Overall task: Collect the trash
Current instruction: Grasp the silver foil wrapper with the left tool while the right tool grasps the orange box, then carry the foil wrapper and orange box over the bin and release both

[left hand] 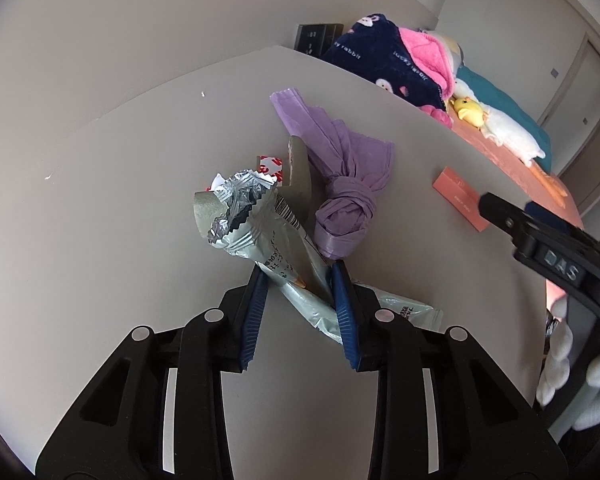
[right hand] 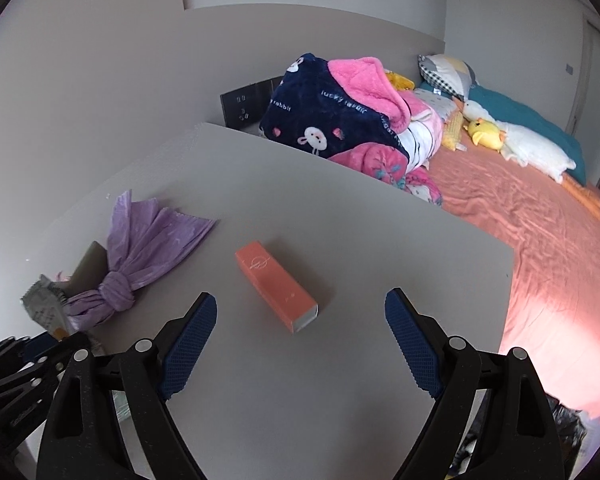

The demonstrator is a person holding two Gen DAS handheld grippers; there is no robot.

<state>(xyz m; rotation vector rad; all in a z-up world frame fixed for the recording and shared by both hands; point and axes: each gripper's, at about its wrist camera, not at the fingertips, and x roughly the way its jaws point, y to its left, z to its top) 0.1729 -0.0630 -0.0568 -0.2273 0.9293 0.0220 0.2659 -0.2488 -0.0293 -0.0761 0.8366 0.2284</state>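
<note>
A crumpled silver and pale green snack wrapper (left hand: 256, 224) sticks up between the blue pads of my left gripper (left hand: 298, 280), which is shut on its lower part. Just beyond it lie a knotted purple plastic bag (left hand: 348, 200), a bent grey card piece (left hand: 300, 168) and a small red and white wrapper (left hand: 270, 166). On the grey table (right hand: 340, 208) an orange box (right hand: 276, 284) lies slantwise. My right gripper (right hand: 300, 302) hovers over the box's near end, open wide, pads clear of it. The purple bag (right hand: 140, 256) and the wrapper (right hand: 44, 308) show at the left there.
The table's right edge (right hand: 508, 280) borders a bed with a pink sheet (right hand: 540, 232). A navy and pink blanket (right hand: 340, 120), a yellow plush (right hand: 486, 132) and a white goose plush (right hand: 536, 156) lie on it. Wall sockets (right hand: 244, 108) sit behind. A white-gloved hand (left hand: 596, 380) holds the right gripper.
</note>
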